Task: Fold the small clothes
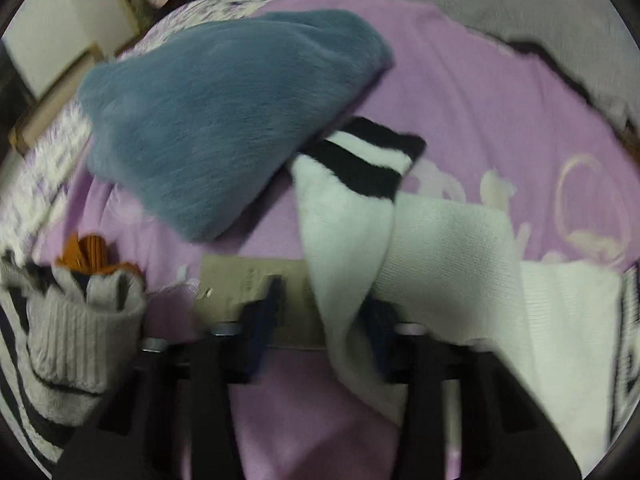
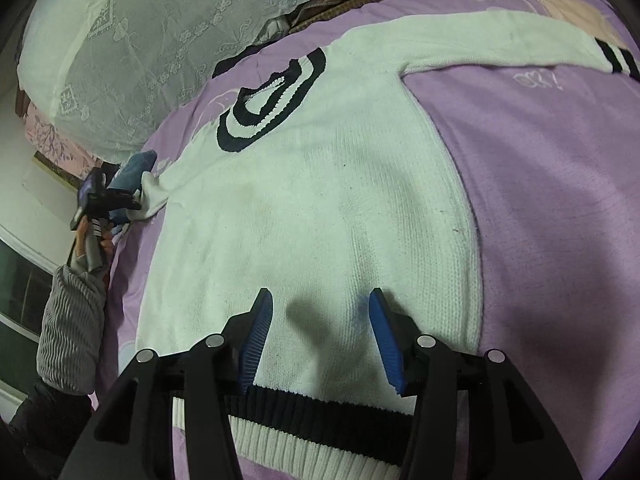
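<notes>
A small white knit sweater [image 2: 312,200] with black-striped collar, cuffs and hem lies flat on a purple blanket [image 2: 540,200]. My right gripper [image 2: 320,304] is open, its blue fingers [image 2: 260,320] resting over the sweater's lower body just above the hem. My left gripper [image 1: 324,300] is open; the sweater's left sleeve [image 1: 352,232], with its black-striped cuff, drapes over its right finger. The left gripper also shows in the right wrist view [image 2: 108,200] at the sweater's left sleeve. The other sleeve [image 2: 500,40] lies stretched out to the far right.
A blue-grey fluffy garment [image 1: 224,120] lies on the blanket beyond the left gripper. A beige card [image 1: 248,292] lies under its fingers. A white lace-covered pillow [image 2: 160,40] sits at the head of the bed. A grey-sleeved arm [image 2: 72,320] is at left.
</notes>
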